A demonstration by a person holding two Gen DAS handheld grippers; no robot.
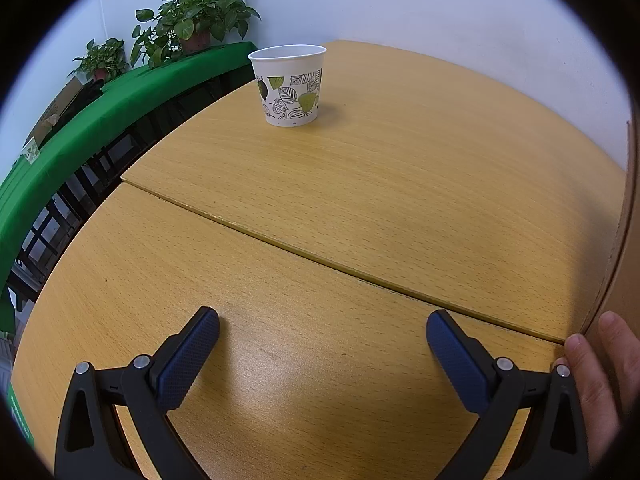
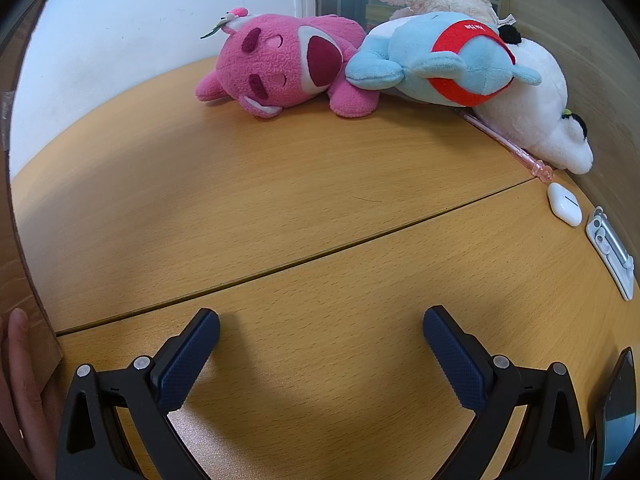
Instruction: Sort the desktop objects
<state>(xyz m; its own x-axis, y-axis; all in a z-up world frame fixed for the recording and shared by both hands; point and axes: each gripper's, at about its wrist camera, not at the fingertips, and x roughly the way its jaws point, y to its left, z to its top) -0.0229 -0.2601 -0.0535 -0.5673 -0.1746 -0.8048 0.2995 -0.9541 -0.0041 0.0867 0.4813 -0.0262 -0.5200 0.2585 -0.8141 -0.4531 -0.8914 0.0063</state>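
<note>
— Beyond the seam in the desk point(image 1: 360, 184), what does your left side show?

— I see a paper cup point(image 1: 289, 85) with a leaf print standing upright past that seam, well apart from my left gripper point(image 1: 322, 332). Its fingers are spread wide with nothing between them. A hand point(image 1: 600, 376) sits beside a cardboard box point(image 1: 624, 240) at the seam's right end.

— And the right?

— My right gripper point(image 2: 321, 330) is also spread wide and empty, on the near side of the seam. Past the seam lie a pink plush point(image 2: 288, 66), a blue plush point(image 2: 440, 60) touching it, and a white plush point(image 2: 540, 112). A pink pen point(image 2: 508, 144) lies along the white plush; a white earbud case point(image 2: 565, 203) sits just beside the pen's tip.
</note>
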